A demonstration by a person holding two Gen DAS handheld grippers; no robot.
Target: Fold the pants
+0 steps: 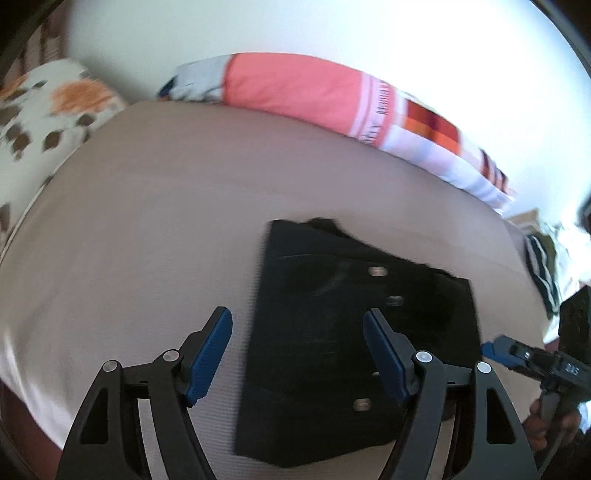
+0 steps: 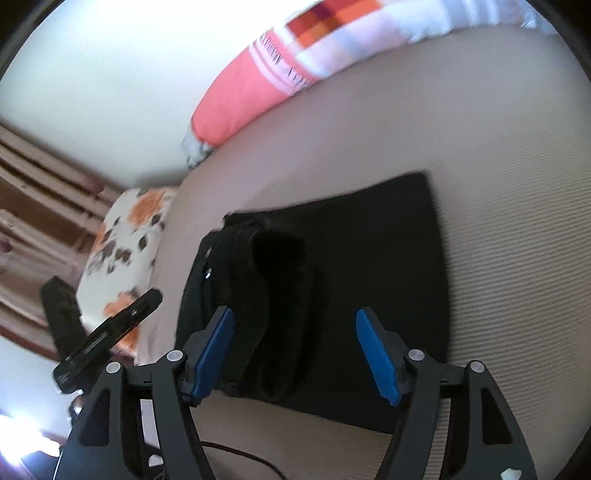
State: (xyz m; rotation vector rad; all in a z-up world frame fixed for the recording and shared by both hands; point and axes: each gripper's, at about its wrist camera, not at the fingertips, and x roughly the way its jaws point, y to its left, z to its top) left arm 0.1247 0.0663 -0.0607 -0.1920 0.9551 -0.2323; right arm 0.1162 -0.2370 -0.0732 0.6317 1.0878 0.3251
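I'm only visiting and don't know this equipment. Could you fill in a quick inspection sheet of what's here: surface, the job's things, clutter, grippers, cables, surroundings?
Surface: beige bed sheet, smooth.
Job's things: black pants lying folded into a compact block, metal buttons showing.
Clutter: clothes pile at the bed's edge.
Grippers: left gripper and right gripper both open, above the pants, nothing between the pads.
Cables: dark cable below the bed edge.
Surroundings: floral pillow, coral patterned pillow, white wall.
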